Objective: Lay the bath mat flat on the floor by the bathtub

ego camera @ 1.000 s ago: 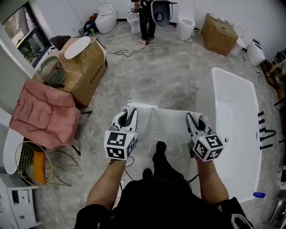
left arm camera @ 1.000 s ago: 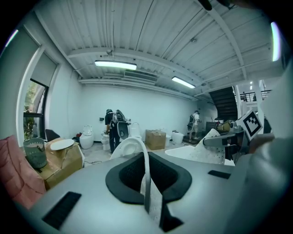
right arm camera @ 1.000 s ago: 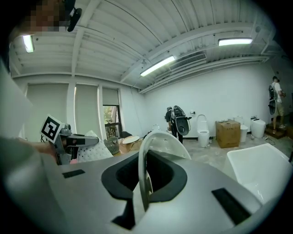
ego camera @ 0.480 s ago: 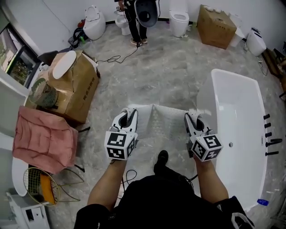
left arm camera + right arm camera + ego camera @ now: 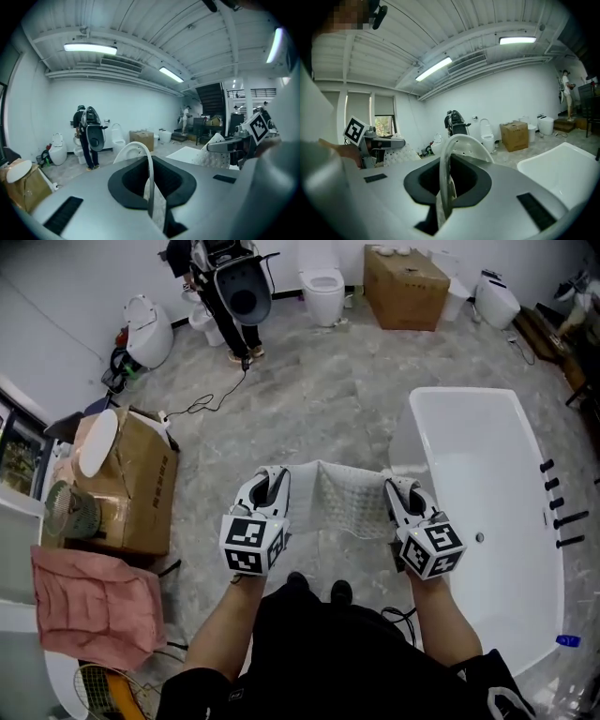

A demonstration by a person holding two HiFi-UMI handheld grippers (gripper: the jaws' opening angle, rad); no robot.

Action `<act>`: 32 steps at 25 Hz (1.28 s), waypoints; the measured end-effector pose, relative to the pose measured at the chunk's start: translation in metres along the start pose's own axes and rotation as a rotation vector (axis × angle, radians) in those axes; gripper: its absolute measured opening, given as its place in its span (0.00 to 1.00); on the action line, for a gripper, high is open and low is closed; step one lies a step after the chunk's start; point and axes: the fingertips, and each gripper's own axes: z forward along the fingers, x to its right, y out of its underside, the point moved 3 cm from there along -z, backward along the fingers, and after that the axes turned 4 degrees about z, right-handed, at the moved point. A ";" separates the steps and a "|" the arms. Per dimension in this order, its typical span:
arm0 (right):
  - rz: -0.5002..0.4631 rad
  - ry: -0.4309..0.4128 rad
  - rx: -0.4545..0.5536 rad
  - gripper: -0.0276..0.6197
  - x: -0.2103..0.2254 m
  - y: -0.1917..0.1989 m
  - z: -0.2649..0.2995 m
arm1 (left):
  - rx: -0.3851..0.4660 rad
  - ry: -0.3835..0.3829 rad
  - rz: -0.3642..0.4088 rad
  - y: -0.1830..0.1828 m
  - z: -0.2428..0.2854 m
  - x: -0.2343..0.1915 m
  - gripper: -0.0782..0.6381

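The mat (image 5: 349, 498) hangs slack between the left gripper (image 5: 274, 476) and right gripper (image 5: 397, 489), each clamped on a top corner, with the tub (image 5: 487, 474) at its 3 o'clock: mid-carry, I judge, and next it needs lowering and spreading flat on the floor (image 5: 319, 381) beside the tub

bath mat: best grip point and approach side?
Top edge, one end per gripper, from the person's side, as left gripper and right gripper do now. The bath mat is limp and sags between them; gripping both ends should keep it spread.
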 end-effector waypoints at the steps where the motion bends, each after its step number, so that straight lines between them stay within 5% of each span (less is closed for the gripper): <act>1: 0.009 0.032 0.005 0.08 0.012 -0.003 0.002 | 0.002 0.032 0.010 -0.006 0.018 0.002 0.14; 8: 0.062 0.295 0.032 0.08 0.077 -0.006 0.015 | 0.009 0.301 0.064 -0.022 0.139 0.009 0.14; 17: 0.184 0.672 0.118 0.08 0.079 -0.018 0.039 | 0.010 0.625 0.163 -0.044 0.232 -0.026 0.14; 23: 0.288 0.885 0.143 0.08 0.058 0.009 0.008 | -0.021 0.823 0.229 -0.035 0.254 0.000 0.14; 32: 0.421 1.098 0.195 0.08 0.013 0.078 -0.092 | -0.084 1.061 0.335 -0.001 0.213 0.111 0.14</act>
